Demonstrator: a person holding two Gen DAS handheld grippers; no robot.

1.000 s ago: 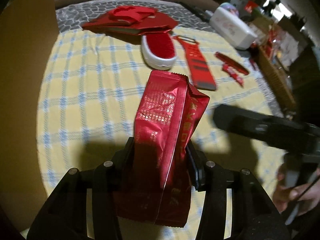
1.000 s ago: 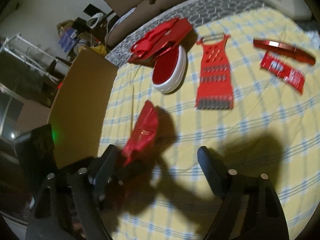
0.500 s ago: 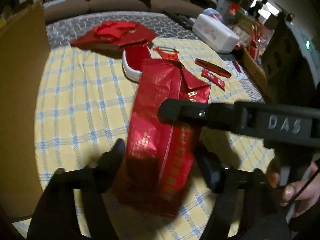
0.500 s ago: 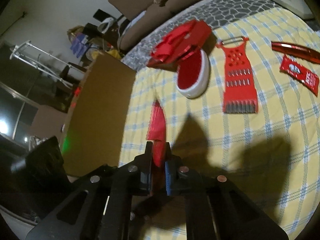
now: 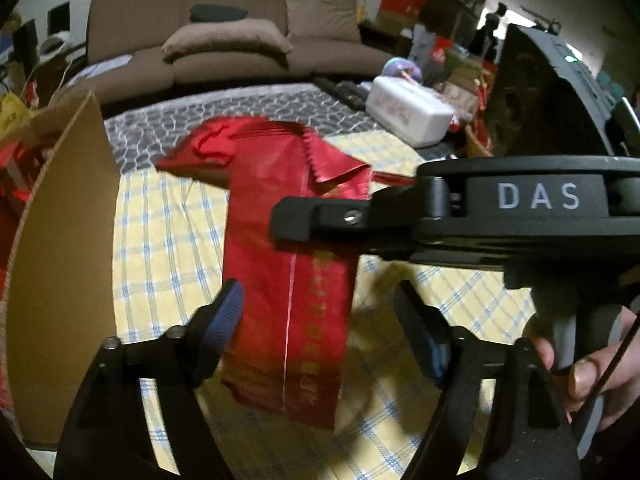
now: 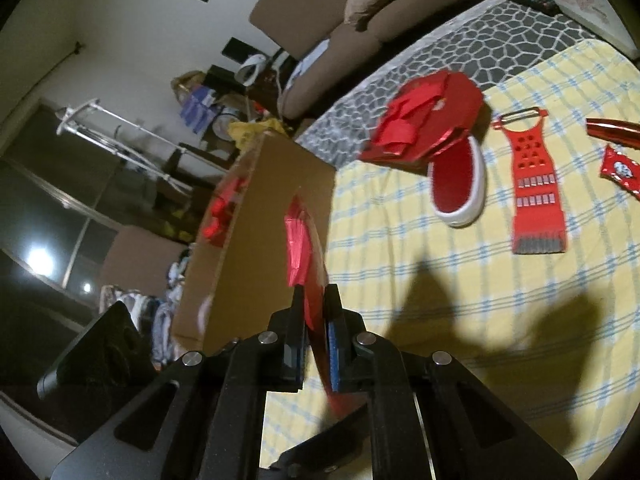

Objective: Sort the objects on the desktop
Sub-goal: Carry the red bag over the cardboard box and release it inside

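A red foil packet (image 5: 288, 280) with gold lettering hangs upright above the yellow checked cloth. My right gripper (image 6: 314, 316) is shut on it; in the right wrist view the packet (image 6: 298, 252) shows edge-on between the pads. In the left wrist view the right gripper (image 5: 288, 220) reaches in from the right and pinches the packet's middle. My left gripper (image 5: 320, 312) is open, its fingers on either side of the packet's lower part, not touching it. A cardboard box (image 6: 260, 240) stands just left of the packet, with red items inside.
On the cloth (image 6: 400, 272) lie a red-lined white slipper (image 6: 460, 184), a red grater (image 6: 536, 192), a red folded bag (image 6: 428, 120), a small red sachet (image 6: 620, 172) and a red strip (image 6: 612, 126). A white container (image 5: 408, 112) stands at the far right. A sofa is behind.
My right gripper has closed on the packet and lifted it toward the box. My left gripper has let go and opened wide.
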